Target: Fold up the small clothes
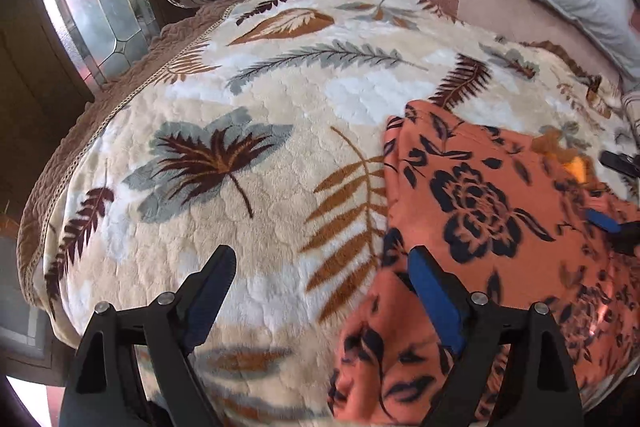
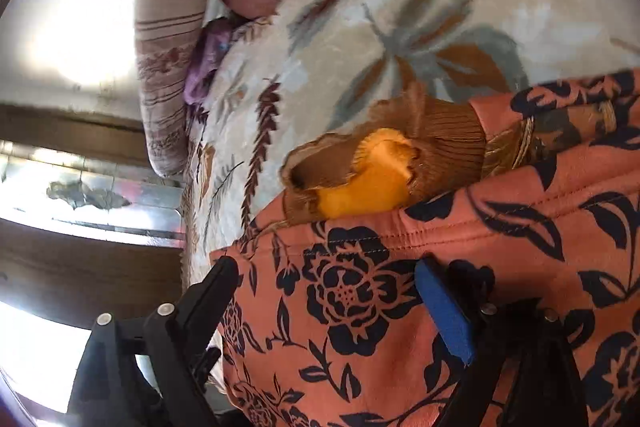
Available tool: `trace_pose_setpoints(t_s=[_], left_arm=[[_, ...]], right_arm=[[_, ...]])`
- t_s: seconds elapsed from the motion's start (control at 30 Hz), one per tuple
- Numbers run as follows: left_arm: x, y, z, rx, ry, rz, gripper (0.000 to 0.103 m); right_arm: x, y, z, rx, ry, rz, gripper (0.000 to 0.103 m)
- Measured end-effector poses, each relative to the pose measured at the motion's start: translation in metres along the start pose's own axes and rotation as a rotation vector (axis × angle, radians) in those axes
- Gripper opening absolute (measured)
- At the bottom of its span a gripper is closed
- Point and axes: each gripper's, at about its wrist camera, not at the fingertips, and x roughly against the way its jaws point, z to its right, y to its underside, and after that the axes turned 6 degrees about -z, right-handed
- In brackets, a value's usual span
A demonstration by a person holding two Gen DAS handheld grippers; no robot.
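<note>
Simply orange floral garment (image 1: 480, 211), flat on blanket (image 1: 240, 107)

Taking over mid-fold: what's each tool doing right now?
Left tool: open, empty, above the orange floral garment's edge.
Right tool: open, empty, over the same garment.

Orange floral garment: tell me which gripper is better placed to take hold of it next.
Right, probably. The right gripper hangs open directly over the orange floral garment, cloth filling the gap between its fingers. The left gripper is open too, but mostly above the leaf-print blanket, only one finger over the garment's edge.
</note>
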Motion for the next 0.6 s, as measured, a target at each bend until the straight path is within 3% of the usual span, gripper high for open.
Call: trace_pose_setpoints(t_s=[0.03,0.1,0.23,0.37,0.43,0.6], left_arm=[[0.008,0.005,0.001,-0.005,0.018,0.015,0.089],[0.024,0.016,0.005,-0.015,0.038,0.046,0.089],[0.047,0.037,0.027,-0.074,0.078,0.081,0.089],[0.054,0.054,0.054,-0.133,0.114,0.071,0.089],[0.057,0.061,0.068,-0.162,0.142,0.073,0.089],[0.064,0.071,0.106,-0.21,0.186,0.065,0.089]], right_arm=[[0.009,0.001,-0.003,-0.021,-0.023,0.035,0.092],[0.033,0.015,-0.029,0.07,-0.069,0.067,0.092],[0.081,0.092,-0.046,0.181,-0.107,0.075,0.092],[0.11,0.181,0.0,0.109,-0.121,0.067,0.092],[0.124,0.21,0.031,0.038,-0.114,0.099,0.092],[0.161,0.219,0.1,-0.201,-0.12,0.241,0.092]])
